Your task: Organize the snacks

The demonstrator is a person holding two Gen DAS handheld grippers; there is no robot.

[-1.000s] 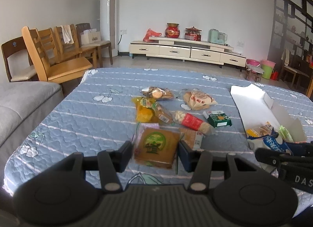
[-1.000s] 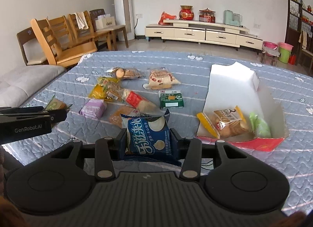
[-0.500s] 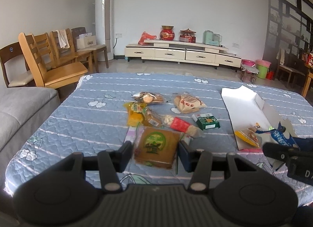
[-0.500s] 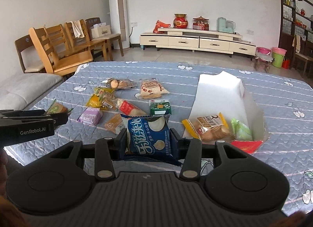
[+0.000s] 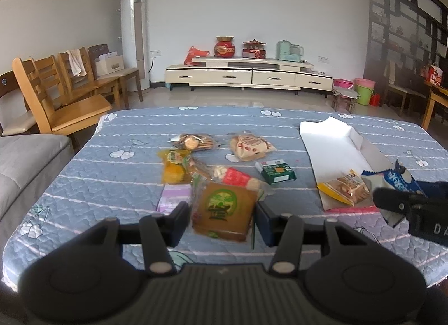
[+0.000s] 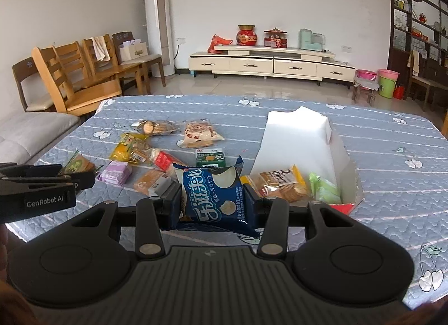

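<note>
My left gripper (image 5: 221,213) is shut on a square brown snack packet with a green logo (image 5: 224,209), held just above the blue quilted tablecloth (image 5: 112,185). My right gripper (image 6: 212,200) is shut on a blue cracker packet (image 6: 214,196), near the front left corner of an open white box (image 6: 296,140). In the box lie a yellow-edged cracker packet (image 6: 280,185) and a green packet (image 6: 324,189). Several loose snacks lie mid-table, among them a small green box (image 5: 277,171) and a purple packet (image 5: 175,197). In each wrist view the other gripper shows at the side: the right gripper (image 5: 406,204), the left gripper (image 6: 70,178).
A grey sofa (image 5: 25,162) borders the table's left side, with wooden chairs (image 5: 64,101) behind it. A low white cabinet (image 5: 249,76) stands against the far wall. The table's front edge lies just below both grippers.
Both grippers have risen a little and drawn back with their packets still held. The white box has shifted leftward in the right wrist view. The snacks on the cloth have not moved.
</note>
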